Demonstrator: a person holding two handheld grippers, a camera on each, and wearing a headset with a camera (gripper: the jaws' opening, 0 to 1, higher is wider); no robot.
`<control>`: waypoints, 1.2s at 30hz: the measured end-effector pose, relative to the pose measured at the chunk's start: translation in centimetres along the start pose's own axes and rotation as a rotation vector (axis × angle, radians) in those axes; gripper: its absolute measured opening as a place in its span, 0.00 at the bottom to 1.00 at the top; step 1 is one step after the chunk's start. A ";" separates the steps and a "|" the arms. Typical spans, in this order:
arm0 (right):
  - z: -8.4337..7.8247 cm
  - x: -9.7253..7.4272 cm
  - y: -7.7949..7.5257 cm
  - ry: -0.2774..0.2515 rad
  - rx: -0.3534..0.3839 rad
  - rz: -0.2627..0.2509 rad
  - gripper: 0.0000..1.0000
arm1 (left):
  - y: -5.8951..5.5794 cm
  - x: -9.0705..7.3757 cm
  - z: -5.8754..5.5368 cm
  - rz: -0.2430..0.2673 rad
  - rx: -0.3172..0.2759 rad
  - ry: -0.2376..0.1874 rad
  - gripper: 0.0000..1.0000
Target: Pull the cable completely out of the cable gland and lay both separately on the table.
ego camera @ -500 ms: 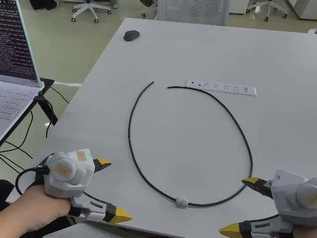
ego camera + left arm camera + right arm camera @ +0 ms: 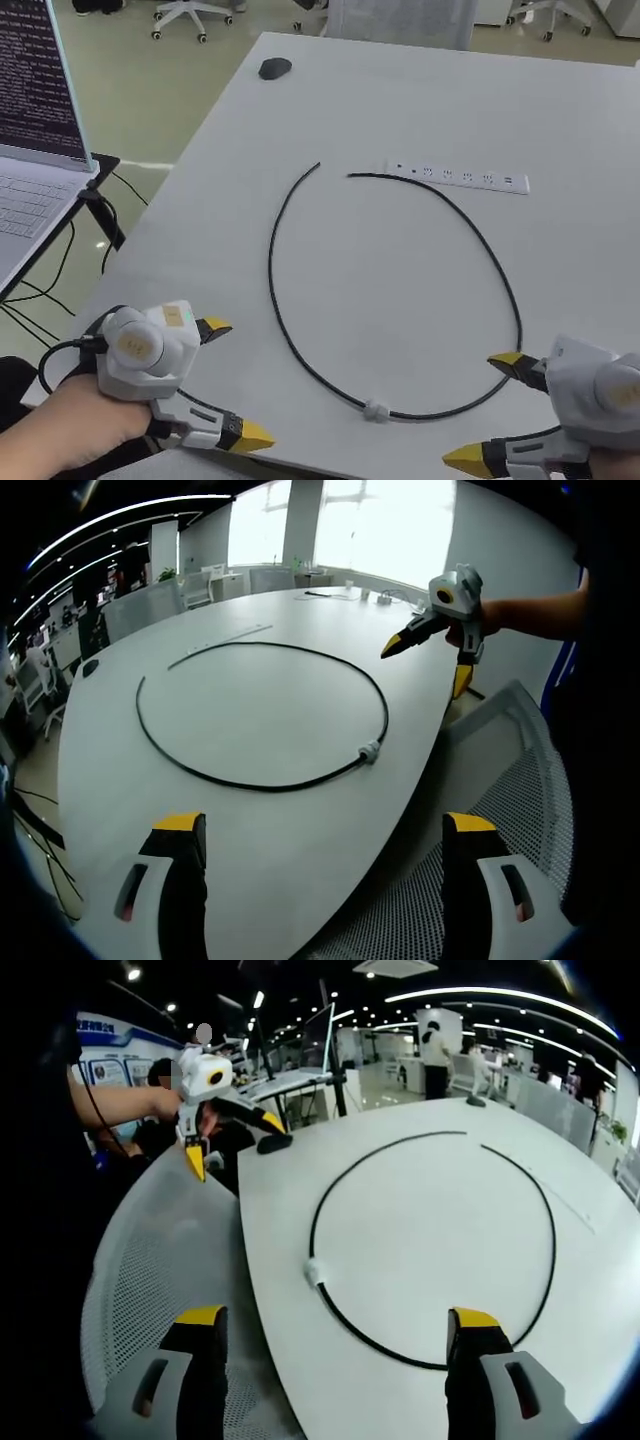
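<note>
Tabletop bears cable, power strip, mouse; left hand-held gripper, right hand-held gripper gape wide.

Bright, even office light — soft, faint shadows on the white table. Beyond the left tongs the windows blow out white — both gripper views bend strongly at the edges.
</note>
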State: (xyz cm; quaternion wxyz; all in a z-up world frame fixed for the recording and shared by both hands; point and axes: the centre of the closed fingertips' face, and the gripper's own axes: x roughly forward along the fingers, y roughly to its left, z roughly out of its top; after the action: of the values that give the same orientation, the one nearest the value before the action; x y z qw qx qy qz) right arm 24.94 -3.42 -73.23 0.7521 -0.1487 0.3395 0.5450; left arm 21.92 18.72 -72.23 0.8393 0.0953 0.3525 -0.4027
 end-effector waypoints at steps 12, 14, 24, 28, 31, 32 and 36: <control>1.0 1.3 0.1 0.015 -0.024 0.017 0.88 | -0.1 0.3 0.1 -0.013 -0.010 -0.004 0.99; 1.0 1.6 0.1 0.023 -0.029 0.021 0.88 | 0.0 0.3 0.0 -0.014 -0.010 -0.004 0.99; 1.1 3.0 -0.1 0.058 -0.057 0.038 0.84 | 0.3 0.5 -0.2 -0.014 -0.016 -0.002 0.99; 1.2 3.5 -0.1 0.069 -0.069 0.045 0.82 | 0.3 0.6 -0.1 -0.015 -0.012 -0.002 0.99; 1.1 3.9 -0.1 0.081 -0.081 0.052 0.81 | 0.4 0.7 0.1 -0.017 -0.016 -0.008 0.99; 1.1 4.0 0.0 0.085 -0.084 0.054 0.80 | 0.4 0.7 0.1 -0.018 -0.016 -0.009 0.99; 1.1 4.5 -0.1 0.099 -0.098 0.059 0.77 | 0.5 0.8 0.3 -0.017 -0.019 -0.018 0.99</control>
State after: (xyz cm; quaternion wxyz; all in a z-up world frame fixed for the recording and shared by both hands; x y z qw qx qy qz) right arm 26.19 0.43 -75.50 0.7099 -0.2018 0.3534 0.5748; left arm 22.76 18.40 -72.55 0.8398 0.0806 0.3497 -0.4074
